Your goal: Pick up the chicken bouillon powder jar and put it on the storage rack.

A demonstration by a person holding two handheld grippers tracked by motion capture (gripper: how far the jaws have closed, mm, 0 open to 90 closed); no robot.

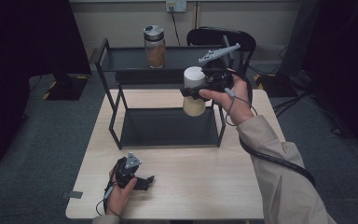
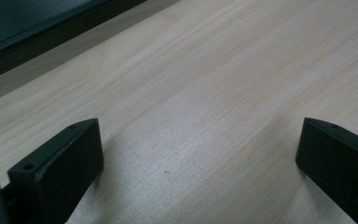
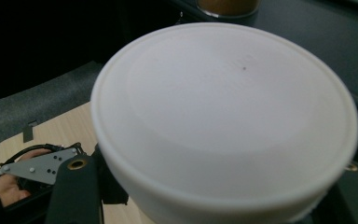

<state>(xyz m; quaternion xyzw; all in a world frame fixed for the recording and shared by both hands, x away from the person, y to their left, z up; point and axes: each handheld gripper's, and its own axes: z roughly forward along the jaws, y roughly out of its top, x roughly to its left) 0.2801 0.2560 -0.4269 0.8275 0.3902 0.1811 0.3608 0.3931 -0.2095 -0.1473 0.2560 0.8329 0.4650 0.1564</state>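
While the left claw (image 1: 140, 181) was rested on the pale wooden surface (image 1: 205, 177) near its front edge, its jaws were spread wide with only bare wood between them. The right claw (image 1: 200, 88) was pinched on a white-lidded cylindrical jar of pale contents (image 1: 194, 91), which was held upright in the air above the lower tray of the black metal two-tier rack (image 1: 168, 126), close to its right-hand post. A clear glass jar of brown powder with a silver lid (image 1: 154, 45) was seen standing on the rack's upper shelf, well apart from the held jar.
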